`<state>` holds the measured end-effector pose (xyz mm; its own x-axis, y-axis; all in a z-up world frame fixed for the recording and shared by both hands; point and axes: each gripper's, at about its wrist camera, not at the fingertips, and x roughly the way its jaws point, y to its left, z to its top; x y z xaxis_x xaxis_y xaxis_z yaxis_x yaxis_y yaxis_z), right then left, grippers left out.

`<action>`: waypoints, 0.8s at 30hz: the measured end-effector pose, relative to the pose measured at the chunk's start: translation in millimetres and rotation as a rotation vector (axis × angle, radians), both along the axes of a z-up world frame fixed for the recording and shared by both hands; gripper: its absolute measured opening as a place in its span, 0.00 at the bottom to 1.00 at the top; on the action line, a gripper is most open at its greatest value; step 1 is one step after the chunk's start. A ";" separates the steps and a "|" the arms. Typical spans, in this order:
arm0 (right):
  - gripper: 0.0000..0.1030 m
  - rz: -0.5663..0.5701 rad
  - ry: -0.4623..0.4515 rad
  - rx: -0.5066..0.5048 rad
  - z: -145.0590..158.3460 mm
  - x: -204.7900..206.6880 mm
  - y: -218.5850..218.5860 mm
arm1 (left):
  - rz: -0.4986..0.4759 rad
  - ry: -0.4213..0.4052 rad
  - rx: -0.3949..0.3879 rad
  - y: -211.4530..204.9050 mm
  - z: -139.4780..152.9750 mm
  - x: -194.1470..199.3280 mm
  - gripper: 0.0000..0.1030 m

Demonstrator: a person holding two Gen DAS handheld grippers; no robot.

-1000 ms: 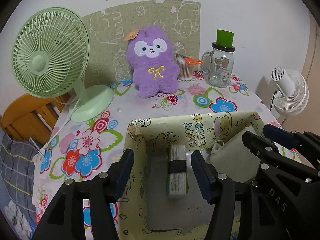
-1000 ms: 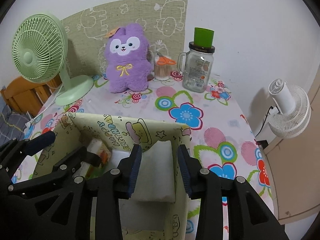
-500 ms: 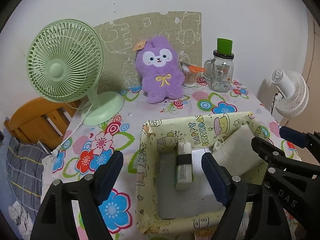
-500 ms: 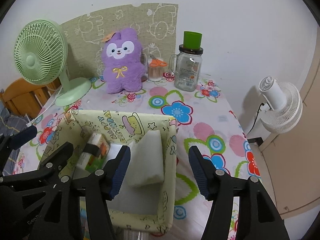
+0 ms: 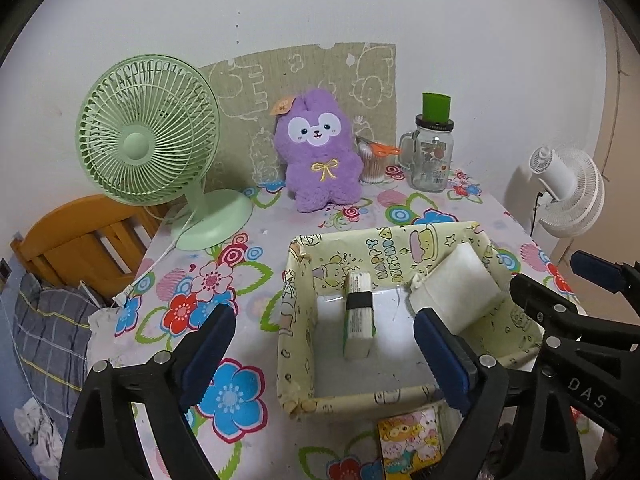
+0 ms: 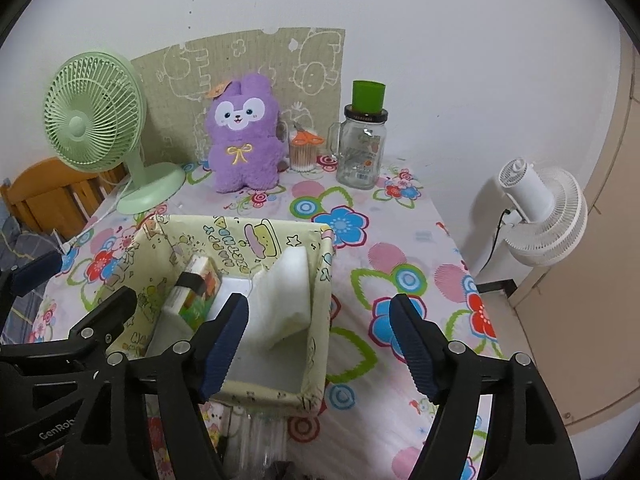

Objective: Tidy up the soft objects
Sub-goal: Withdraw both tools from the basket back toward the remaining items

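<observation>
While both sets of jaws are opening, the left gripper (image 5: 324, 350) is hovering spread over the near part of the yellow birthday-print box (image 5: 298, 320) with nothing pinched between its blue pads; the right gripper (image 6: 320, 346) is likewise standing wide and holding nothing, its jaws straddling the box's right wall (image 6: 320, 300); inside the box, the banded white pack (image 5: 359, 316) is lying lengthwise on a flat white pad (image 5: 390, 320), and the white foam block (image 5: 456, 292) is leaning tilted against the right side; neither gripper is touching them. Beyond the box, the purple plush bunny (image 5: 320, 156) is sitting upright at the back of the flowered tabletop (image 5: 224, 276), against a green cartoon-print board (image 5: 304, 76); a green desk fan (image 5: 148, 136) is standing to its left, and a cup of cotton swabs (image 5: 372, 164) and a glass jar with a green cap (image 5: 432, 152) are standing to its right; a white fan (image 5: 564, 196) is standing off the tabletop's right edge.
</observation>
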<state>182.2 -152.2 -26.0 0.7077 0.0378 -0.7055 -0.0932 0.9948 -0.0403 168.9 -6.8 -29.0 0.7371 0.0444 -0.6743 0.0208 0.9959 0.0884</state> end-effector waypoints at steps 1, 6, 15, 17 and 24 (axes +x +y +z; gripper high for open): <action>0.75 0.000 -0.003 -0.001 1.2 -3.9 -1.1 | -0.001 -0.001 -0.002 0.1 0.6 -1.4 0.91; 0.79 -0.004 -0.024 -0.026 7.3 -16.4 -2.9 | 0.000 -0.015 -0.008 0.2 4.9 -14.0 0.93; 0.84 -0.001 -0.047 -0.018 15.5 -36.1 -6.5 | 0.004 -0.031 -0.012 1.4 12.1 -32.7 0.96; 0.85 0.000 -0.055 -0.020 17.6 -41.1 -6.7 | 0.005 -0.029 -0.015 1.9 13.8 -37.1 0.96; 0.87 0.003 -0.070 -0.020 21.5 -54.9 -9.0 | 0.001 -0.042 -0.002 0.0 17.9 -53.0 0.97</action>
